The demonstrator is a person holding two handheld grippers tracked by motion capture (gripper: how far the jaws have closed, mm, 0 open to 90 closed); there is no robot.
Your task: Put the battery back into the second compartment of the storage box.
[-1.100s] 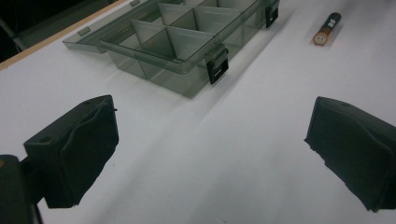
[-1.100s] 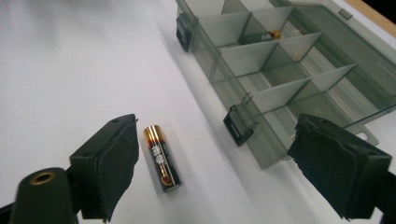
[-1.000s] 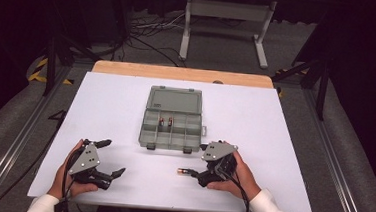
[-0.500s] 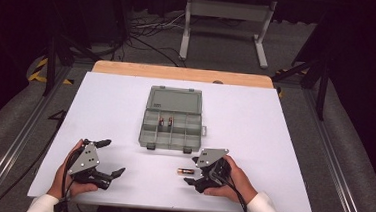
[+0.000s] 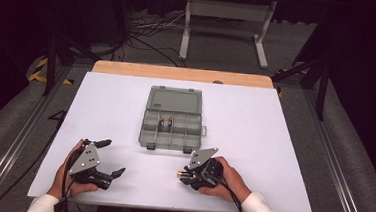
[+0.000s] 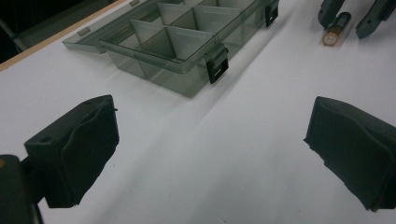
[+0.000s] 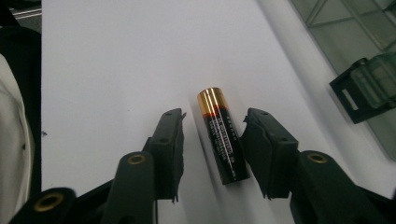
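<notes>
One battery lies on the white table at lower centre of the high view, long axis along the right gripper, whose half-open jaws, just closing, straddle it without touching; left gripper wide open, empty, farther off.

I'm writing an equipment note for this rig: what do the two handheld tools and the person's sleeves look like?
Both are black. The left tool and the right tool each carry a grey three-cornered plate with small dark dots on top, and a black cable trails back from each. In the right gripper view the jaws show brass-coloured rivets and dark, rough-edged pads. The person wears white sleeves.
</notes>
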